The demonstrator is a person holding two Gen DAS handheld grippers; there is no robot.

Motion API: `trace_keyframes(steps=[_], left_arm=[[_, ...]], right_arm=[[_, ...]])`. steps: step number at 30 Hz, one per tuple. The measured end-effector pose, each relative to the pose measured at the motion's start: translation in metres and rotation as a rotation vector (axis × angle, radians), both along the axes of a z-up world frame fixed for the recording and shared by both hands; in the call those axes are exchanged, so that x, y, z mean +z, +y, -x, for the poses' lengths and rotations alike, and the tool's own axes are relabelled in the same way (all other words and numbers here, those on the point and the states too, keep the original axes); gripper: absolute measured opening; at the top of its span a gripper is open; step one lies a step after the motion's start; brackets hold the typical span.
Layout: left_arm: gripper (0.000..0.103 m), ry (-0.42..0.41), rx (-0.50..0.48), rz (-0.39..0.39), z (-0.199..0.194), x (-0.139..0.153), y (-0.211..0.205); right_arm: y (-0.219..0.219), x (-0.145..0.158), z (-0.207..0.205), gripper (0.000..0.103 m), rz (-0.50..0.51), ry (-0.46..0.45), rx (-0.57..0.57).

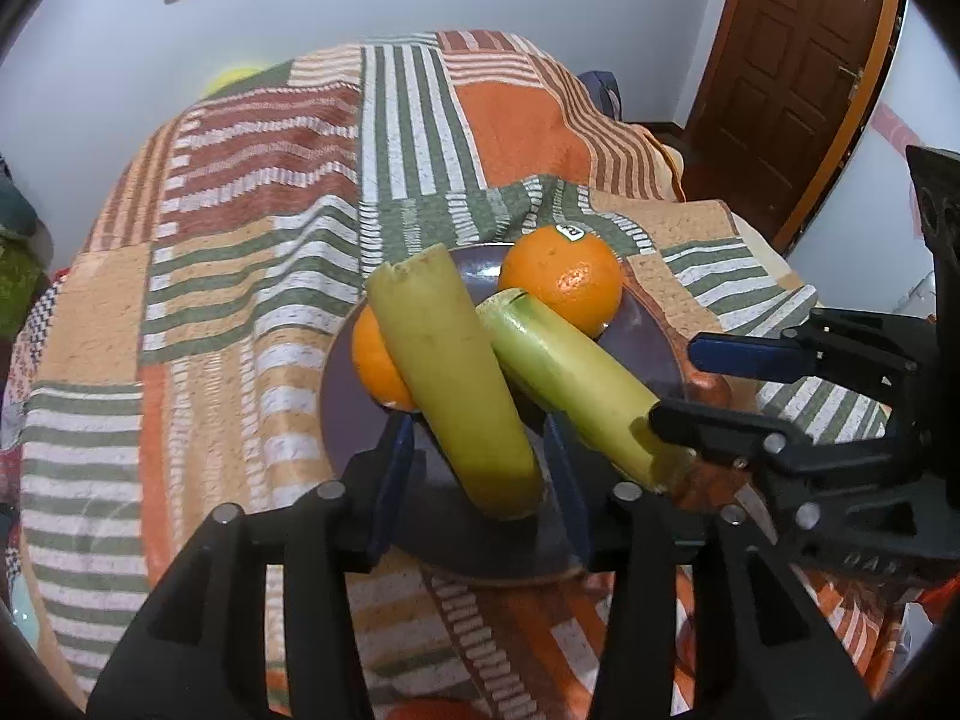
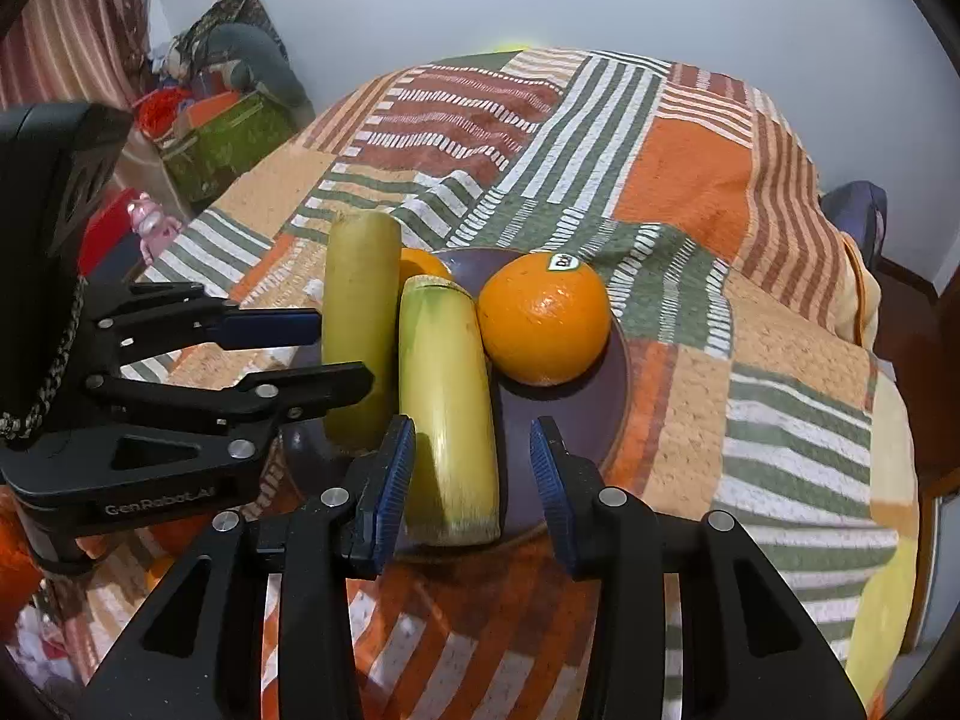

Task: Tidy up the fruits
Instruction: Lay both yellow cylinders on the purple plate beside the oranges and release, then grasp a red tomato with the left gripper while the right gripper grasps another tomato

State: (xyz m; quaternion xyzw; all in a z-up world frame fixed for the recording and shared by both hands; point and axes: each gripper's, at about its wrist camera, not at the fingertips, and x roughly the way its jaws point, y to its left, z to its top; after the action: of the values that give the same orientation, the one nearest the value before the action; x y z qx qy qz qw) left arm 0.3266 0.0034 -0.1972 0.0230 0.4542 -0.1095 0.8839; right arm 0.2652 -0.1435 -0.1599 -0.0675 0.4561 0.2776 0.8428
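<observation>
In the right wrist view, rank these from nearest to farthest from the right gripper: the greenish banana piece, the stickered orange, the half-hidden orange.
From the right gripper:
1. Greenish banana piece, between its fingers.
2. Stickered orange, right, farther back on the plate.
3. Half-hidden orange, behind the banana pieces.

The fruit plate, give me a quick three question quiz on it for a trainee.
1. True or false: the stickered orange lies off the plate.
2. How many oranges sit on the plate?
3. The right claw is: A) open, B) shut on an orange.

Key:
1. False
2. Two; the second orange is half hidden
3. A
</observation>
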Motion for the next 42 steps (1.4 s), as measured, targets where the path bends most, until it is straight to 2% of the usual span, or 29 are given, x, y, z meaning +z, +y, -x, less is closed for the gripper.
trace_keyframes(steps=[7,12,17,20,23,25,28,35,42], left_arm=[[0.051,-0.056,0.044,0.002,0.044,0.029,0.011],[0.056,-0.084,0.066,-0.006,0.073,0.042,0.019],[0.057,-0.078,0.098,-0.021,0.101,0.043,0.034],[0.058,-0.066,0.122,-0.016,0.117,0.04,0.045],[0.065,-0.066,0.145,-0.014,0.133,0.036,0.053],[0.065,-0.052,0.148,-0.009,0.14,0.03,0.055],[0.066,-0.029,0.155,-0.007,0.148,0.018,0.056],[0.066,0.042,0.153,0.027,0.148,-0.011,0.05],[0.066,0.076,0.155,0.033,0.134,-0.029,0.041]], right_arm=[[-0.007,0.026,0.029,0.037,-0.021,-0.033,-0.009],[-0.01,0.046,0.057,0.049,-0.014,-0.093,-0.01],[-0.014,0.052,0.079,0.051,-0.019,-0.103,-0.009],[-0.015,0.049,0.089,0.051,-0.012,-0.097,-0.014],[-0.017,0.043,0.097,0.054,-0.014,-0.076,-0.02],[-0.019,0.038,0.102,0.059,-0.023,-0.06,-0.028],[-0.019,0.029,0.108,0.06,-0.023,-0.034,-0.036],[-0.016,0.005,0.12,0.061,-0.017,0.033,-0.041],[-0.009,-0.019,0.119,0.061,0.014,0.091,-0.027]])
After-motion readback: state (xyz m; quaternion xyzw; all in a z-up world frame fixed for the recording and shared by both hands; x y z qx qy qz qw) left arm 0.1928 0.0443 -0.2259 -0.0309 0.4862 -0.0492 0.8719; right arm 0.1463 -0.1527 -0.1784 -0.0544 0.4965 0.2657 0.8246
